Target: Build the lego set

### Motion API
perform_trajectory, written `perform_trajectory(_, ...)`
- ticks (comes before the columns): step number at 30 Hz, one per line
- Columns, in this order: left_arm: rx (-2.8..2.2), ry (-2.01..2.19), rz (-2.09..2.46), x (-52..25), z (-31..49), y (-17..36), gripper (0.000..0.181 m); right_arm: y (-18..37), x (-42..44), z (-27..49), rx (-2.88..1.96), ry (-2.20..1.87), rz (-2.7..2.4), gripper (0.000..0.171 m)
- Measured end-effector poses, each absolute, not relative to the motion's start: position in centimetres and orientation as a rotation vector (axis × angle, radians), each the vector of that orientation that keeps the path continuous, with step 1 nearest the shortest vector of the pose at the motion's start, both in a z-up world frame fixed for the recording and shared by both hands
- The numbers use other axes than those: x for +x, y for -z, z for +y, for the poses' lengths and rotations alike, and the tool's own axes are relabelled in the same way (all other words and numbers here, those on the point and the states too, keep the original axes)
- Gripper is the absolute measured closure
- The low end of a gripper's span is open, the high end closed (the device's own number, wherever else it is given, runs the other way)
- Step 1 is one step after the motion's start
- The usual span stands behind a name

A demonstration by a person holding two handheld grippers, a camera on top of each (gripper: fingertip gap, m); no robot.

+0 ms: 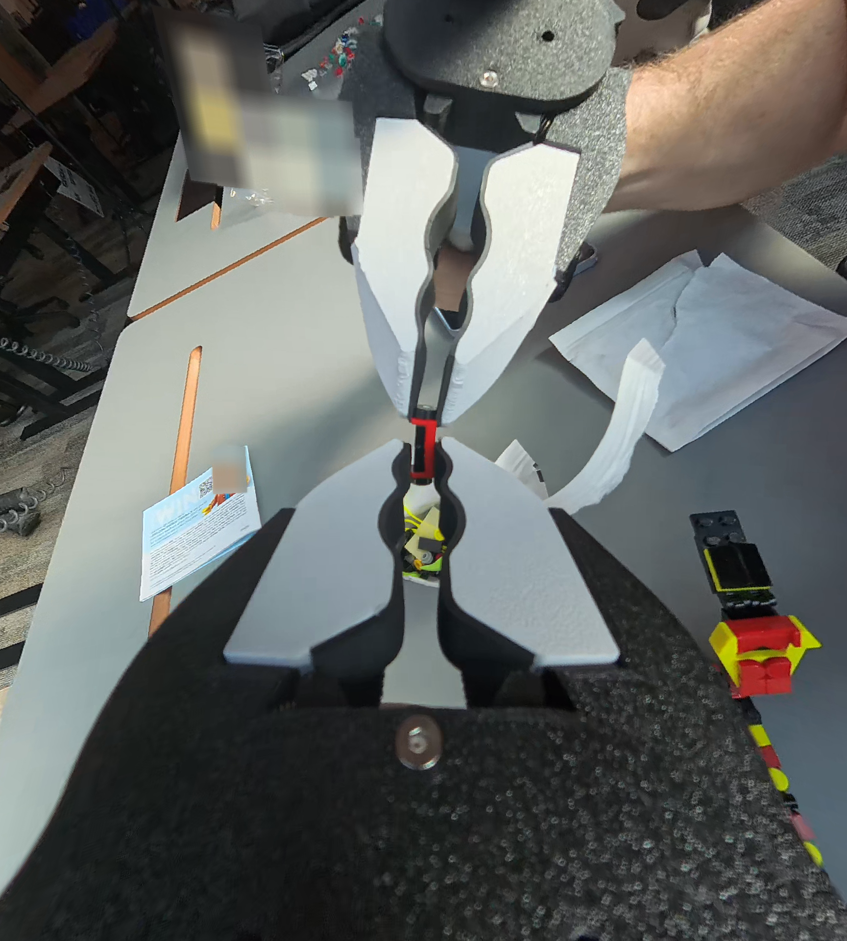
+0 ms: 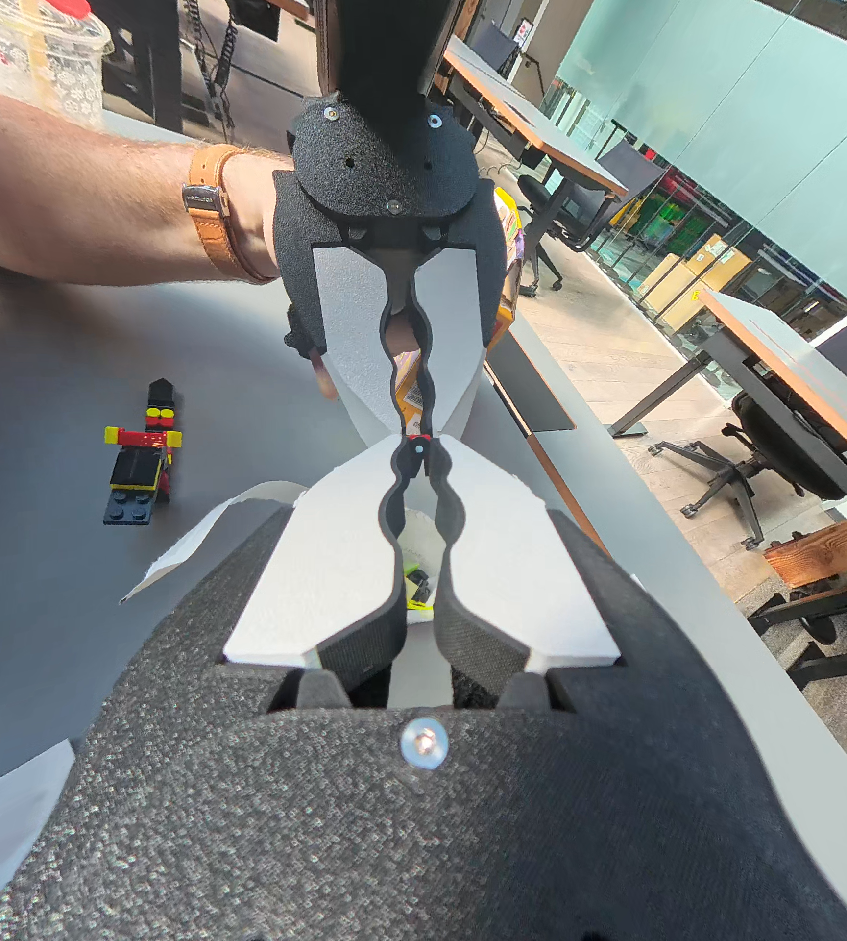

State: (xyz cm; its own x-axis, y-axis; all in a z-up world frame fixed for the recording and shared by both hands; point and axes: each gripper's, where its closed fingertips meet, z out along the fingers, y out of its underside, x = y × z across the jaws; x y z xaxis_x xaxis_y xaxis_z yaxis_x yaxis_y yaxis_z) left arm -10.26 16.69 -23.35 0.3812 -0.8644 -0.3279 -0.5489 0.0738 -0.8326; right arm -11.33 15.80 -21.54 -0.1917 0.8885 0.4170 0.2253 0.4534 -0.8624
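Meeting tip to tip above the table (image 1: 268, 356), the left gripper (image 1: 422, 461) and right gripper (image 2: 413, 458) each had jaws pinched nearly closed on one small red-and-black piece (image 1: 422, 448) between them. This looked like a joining step; next, press it firmly. The half-built model (image 2: 142, 453) lay well aside.

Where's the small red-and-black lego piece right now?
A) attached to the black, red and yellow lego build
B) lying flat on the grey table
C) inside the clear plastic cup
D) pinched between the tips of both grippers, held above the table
D: the small red-and-black lego piece spans from the left gripper to the right gripper, tip to tip, clear of the black, red and yellow lego build on the grey table.
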Motion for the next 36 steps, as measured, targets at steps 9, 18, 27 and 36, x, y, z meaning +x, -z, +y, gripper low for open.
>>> perform_trajectory(9, -1.709, 0.288, 1.239, -12.0, 17.6, 25.5, 0.174, 21.8, -10.9, 18.2, -1.168, -0.957, -1.519, 0.164)
perform_trajectory(18, -1.694, 0.207, 1.224, -13.2, 18.3, 25.1, 0.174, 27.1, -11.6, 18.2, -1.377, -0.783, -1.876, 0.154)
perform_trajectory(27, -1.672, 0.235, 1.208, -13.4, 18.4, 25.0, 0.174, 27.1, -11.6, 17.7, -1.344, -0.821, -1.882, 0.144)
perform_trajectory(36, -1.664, 0.298, 1.217, -12.8, 18.0, 24.9, 0.173, 28.9, -11.5, 17.8, -1.266, -0.714, -1.973, 0.164)
